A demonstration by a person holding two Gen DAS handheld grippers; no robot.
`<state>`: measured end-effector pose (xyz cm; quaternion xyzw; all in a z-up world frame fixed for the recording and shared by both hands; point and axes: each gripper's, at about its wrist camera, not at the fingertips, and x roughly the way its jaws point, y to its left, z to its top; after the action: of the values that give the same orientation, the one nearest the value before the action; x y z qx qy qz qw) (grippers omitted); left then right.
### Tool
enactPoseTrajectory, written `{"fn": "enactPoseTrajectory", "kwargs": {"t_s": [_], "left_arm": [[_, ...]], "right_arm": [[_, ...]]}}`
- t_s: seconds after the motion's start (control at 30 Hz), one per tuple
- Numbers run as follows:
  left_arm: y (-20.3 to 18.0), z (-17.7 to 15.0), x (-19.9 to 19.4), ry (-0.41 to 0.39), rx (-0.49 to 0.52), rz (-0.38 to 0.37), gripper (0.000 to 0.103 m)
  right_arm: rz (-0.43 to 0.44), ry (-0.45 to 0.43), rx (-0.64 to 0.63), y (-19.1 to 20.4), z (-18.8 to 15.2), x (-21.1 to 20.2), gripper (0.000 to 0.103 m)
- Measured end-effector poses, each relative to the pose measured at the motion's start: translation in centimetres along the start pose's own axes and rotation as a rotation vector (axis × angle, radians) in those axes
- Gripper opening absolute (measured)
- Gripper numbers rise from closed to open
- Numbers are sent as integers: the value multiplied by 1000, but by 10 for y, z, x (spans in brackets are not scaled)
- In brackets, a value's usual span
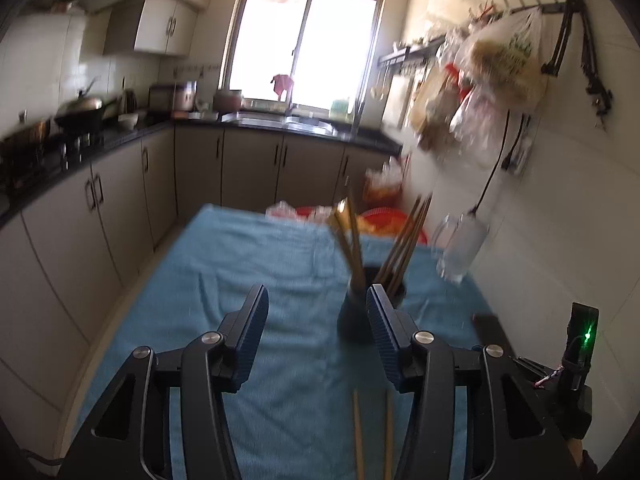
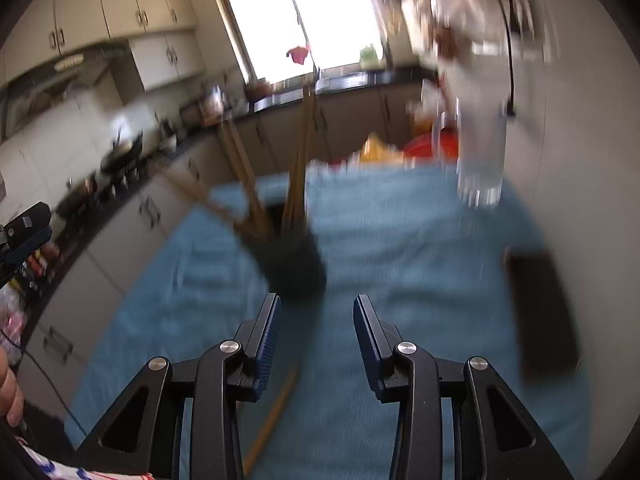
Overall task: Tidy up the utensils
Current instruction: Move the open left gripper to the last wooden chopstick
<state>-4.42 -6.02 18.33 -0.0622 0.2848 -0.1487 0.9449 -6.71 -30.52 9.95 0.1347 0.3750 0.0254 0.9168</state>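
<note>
A dark utensil holder (image 1: pixel 352 312) stands on the blue cloth (image 1: pixel 256 264) with several wooden chopsticks (image 1: pixel 404 240) sticking up from it. It also shows in the right wrist view (image 2: pixel 296 264), blurred. My left gripper (image 1: pixel 318 300) is open and empty, held above the cloth just short of the holder. Two loose chopsticks (image 1: pixel 358 436) lie on the cloth below it. My right gripper (image 2: pixel 316 308) is open and empty, just short of the holder. One loose chopstick (image 2: pixel 272 416) lies on the cloth under its left finger.
A clear plastic bottle (image 1: pixel 460 248) stands at the cloth's right side near the wall. A flat black object (image 2: pixel 544 312) lies at the right edge. A red basin (image 1: pixel 384 220) sits beyond the far edge. Kitchen counters (image 1: pixel 120 140) run along the left and back.
</note>
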Motion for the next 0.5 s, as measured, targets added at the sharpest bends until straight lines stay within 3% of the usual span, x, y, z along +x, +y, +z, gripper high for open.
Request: {"fn": "enactPoseTrajectory", "kwargs": {"t_s": [0.2,0.33,0.5], "left_arm": [[7,-62,47,212,28,36,50],[-6,-89,83,333,83,12,50],[-21,-110,116,419,127,-1,49]], "right_arm": [[47,135,-55,19,-53,25,41],[56,168,-84,36,-73,35,41],[17,171,-158,54,-89,41,40]]}}
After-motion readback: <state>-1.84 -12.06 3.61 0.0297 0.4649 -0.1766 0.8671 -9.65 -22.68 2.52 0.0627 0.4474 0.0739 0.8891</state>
